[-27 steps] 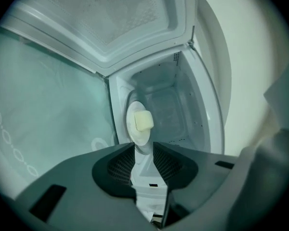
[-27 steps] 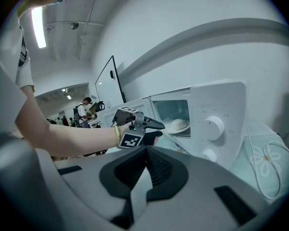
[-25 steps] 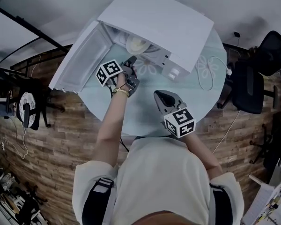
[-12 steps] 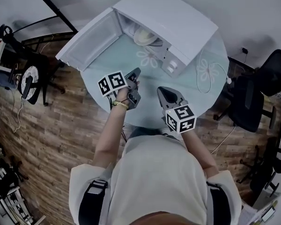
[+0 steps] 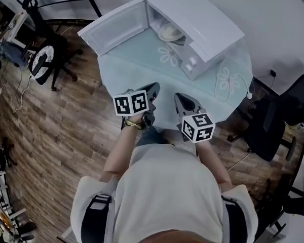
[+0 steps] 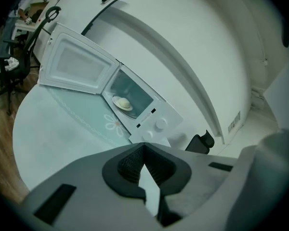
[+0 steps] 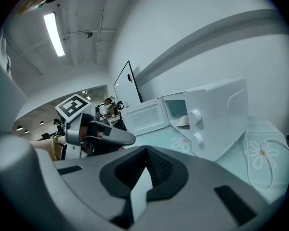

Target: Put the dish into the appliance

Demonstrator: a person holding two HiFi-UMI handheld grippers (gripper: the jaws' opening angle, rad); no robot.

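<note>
The round cream dish [image 5: 171, 33] sits inside the open white microwave oven [image 5: 207, 22], well apart from the left gripper [image 5: 153, 89] and right gripper [image 5: 179, 98], both with jaws together, empty.

On one round table with a light green cloth [image 5: 137, 70] I count one white box-shaped microwave oven [image 5: 202, 19], which has two round white knobs [image 5: 192, 62] and one pale round dish [image 5: 171, 33]. There are two grey grippers, the left gripper [image 5: 154, 87] and the right gripper [image 5: 178, 96], each with one black-and-white marker cube [image 5: 131, 103]. At least two black office chairs [image 5: 271, 118] can be counted.
</note>
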